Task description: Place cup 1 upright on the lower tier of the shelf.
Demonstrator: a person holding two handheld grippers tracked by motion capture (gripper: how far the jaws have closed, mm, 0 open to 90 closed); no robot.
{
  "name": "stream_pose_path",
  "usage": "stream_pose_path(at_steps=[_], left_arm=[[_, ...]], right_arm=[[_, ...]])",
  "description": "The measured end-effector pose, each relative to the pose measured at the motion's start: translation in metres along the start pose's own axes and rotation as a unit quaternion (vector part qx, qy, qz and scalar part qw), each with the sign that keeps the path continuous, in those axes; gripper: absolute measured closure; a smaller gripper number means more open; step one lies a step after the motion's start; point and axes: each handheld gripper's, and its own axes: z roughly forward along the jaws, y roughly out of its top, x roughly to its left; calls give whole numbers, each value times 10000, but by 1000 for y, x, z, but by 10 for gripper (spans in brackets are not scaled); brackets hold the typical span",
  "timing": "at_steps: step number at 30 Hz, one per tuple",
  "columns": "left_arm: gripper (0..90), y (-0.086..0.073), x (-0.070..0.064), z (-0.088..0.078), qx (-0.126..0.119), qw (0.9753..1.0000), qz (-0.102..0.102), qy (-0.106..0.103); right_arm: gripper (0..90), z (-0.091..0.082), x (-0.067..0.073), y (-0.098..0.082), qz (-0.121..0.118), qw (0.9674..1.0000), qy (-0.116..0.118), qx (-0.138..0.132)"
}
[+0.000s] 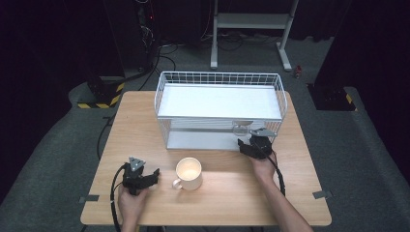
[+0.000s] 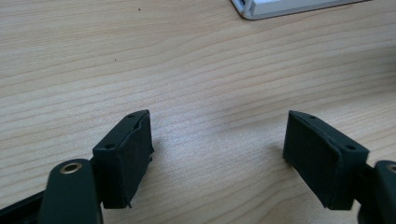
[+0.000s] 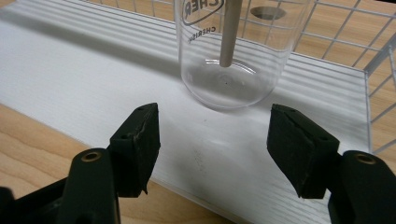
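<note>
We find the right gripper (image 3: 212, 140) apart, empty, just before the glass (image 3: 233, 60) on the rack (image 1: 164, 96) shelf. Left gripper (image 2: 217, 154) apart, empty, over the tabletop (image 2: 187, 70).

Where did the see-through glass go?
The clear glass stands upright on the lower shelf of the white wire rack, near its right end, just beyond the open right gripper in the right gripper view.

High view overlooks the table (image 1: 212, 193); gripper views skim it closely.
</note>
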Motion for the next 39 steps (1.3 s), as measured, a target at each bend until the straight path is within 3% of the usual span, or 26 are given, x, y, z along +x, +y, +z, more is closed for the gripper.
stream_pose_path(at_steps=[3,10,16,32,39], left_arm=[[240,0,0,0,1,10000,1,0],[240,0,0,0,6,10000,2,-6],[240,0,0,0,2,10000,-2,5],[240,0,0,0,2,10000,-1,5],[240,0,0,0,2,10000,-3,5]], right_arm=[[347,-3,0,0,44,10000,16,-41],[346,-11,0,-1,-109,9998,94,-127],[342,-18,1,1,-23,9997,137,-188],[335,-38,2,-3,-72,9981,454,-410],[335,-47,5,-5,-194,9970,518,-537]])
